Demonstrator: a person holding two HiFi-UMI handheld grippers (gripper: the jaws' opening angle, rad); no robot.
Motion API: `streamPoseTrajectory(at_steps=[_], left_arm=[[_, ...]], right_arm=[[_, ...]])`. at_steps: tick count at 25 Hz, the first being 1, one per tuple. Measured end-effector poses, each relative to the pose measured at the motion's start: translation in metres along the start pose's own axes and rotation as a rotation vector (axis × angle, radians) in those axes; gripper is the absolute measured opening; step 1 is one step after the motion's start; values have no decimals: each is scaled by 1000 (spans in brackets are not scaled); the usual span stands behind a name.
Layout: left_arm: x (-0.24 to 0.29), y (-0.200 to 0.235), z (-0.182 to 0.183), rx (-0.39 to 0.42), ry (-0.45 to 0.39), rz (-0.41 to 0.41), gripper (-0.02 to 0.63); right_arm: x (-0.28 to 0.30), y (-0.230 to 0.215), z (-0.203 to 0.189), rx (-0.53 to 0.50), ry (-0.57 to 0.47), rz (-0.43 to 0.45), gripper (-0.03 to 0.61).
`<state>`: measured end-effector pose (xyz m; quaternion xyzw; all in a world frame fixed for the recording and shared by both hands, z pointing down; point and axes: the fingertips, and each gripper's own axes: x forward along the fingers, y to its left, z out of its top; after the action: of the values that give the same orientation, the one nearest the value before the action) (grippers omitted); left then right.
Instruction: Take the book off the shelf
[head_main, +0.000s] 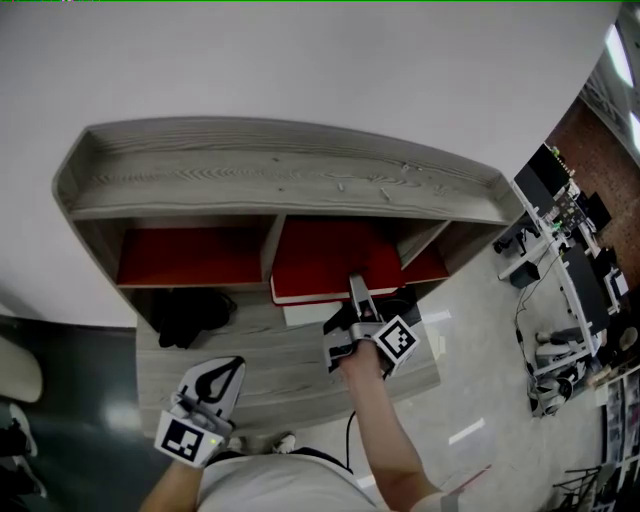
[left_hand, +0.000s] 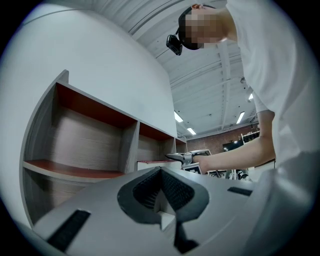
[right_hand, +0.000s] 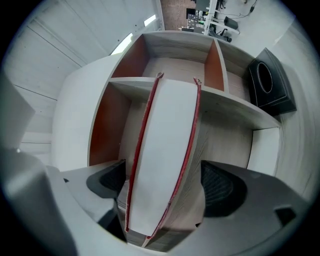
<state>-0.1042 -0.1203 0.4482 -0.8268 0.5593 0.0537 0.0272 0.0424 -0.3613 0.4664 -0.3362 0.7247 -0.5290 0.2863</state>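
White wall (head_main: 300, 60) behind a grey shelf (head_main: 280, 185) with 3 red-lined compartments. The red-covered book (head_main: 325, 262) lies flat in the middle compartment, its near edge jutting past the front. It looks partly out but not yet off the shelf, so gripping and withdrawing remain. Covers face up and down, and the white page edge faces the person. The long axis appears to run side to side along the shelf front. The right tongs (head_main: 355, 287) gape wide, 1 jaw above and 1 below the book, not clamping it. The left tongs (head_main: 230, 370), held low, are closed and empty.
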Motion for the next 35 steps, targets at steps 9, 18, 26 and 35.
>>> streamPoseTrajectory(at_steps=[9,18,26,35], left_arm=[[-1,-3,3,0,0,9,17],[-4,-5,-2,-4,19,11,17],[-7,-7,-2,-5,17,13,17],[-10,-14,1,8,22,1,17]], right_arm=[[8,-6,-2,47,7,-13,454],[14,0,1,78,4,16,453],[10,-3,6,88,-19,13,356],[8,2,5,82,2,35,287]])
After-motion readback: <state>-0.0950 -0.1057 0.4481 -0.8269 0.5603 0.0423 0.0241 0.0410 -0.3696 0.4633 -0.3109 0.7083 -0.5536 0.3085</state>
